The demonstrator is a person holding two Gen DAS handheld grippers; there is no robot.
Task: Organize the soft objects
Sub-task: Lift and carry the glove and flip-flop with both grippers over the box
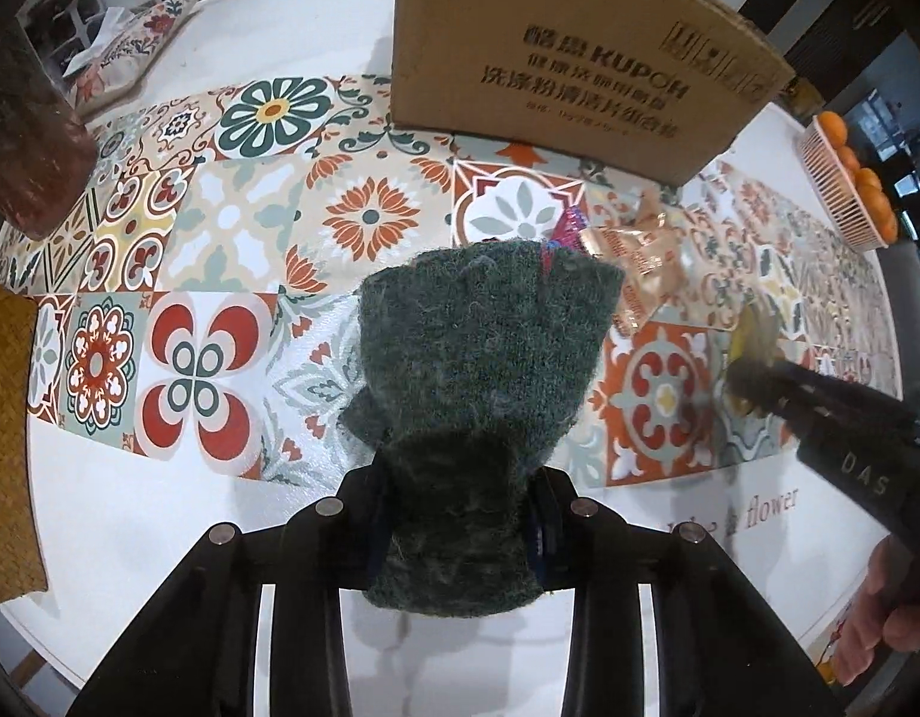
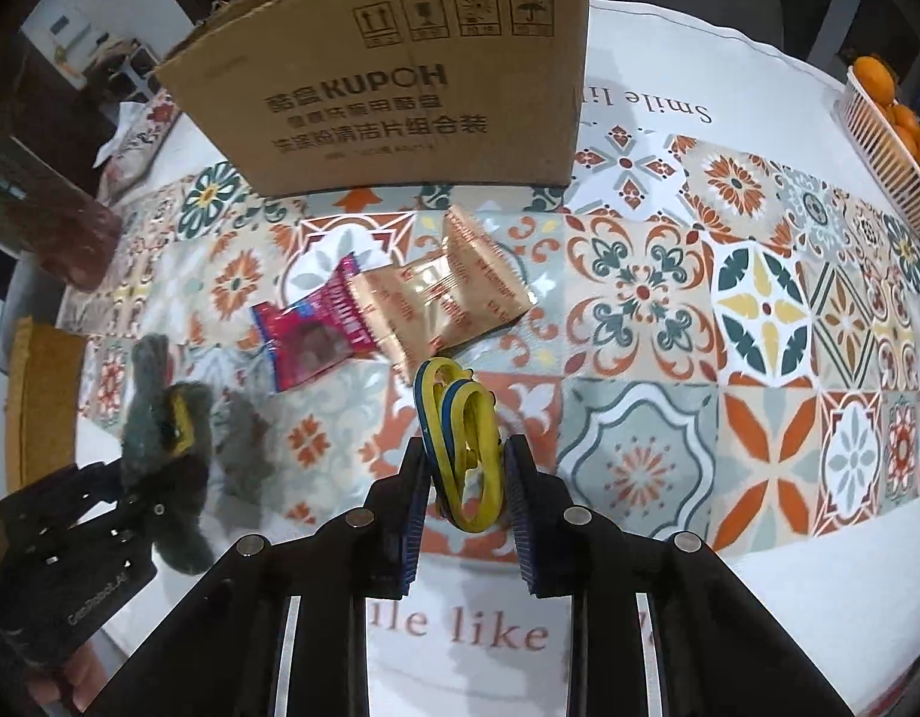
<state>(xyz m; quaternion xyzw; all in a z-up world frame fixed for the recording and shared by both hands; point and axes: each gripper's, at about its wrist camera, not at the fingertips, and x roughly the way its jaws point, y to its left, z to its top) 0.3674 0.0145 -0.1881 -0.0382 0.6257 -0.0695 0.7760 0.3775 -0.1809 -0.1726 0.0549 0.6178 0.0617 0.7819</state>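
Left gripper (image 1: 460,478) clamped on dark green knitted woollen glove (image 1: 477,370), right gripper (image 2: 465,472) pinching yellow-and-blue rubber bands (image 2: 460,442), above patterned tablecloth (image 2: 639,310).

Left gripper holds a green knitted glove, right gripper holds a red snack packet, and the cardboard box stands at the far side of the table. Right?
Not quite. The right gripper holds yellow and blue bands, not the red packet, which lies on the table, as the right wrist view shows. The left gripper does hold the glove, and the box stands at the far side.
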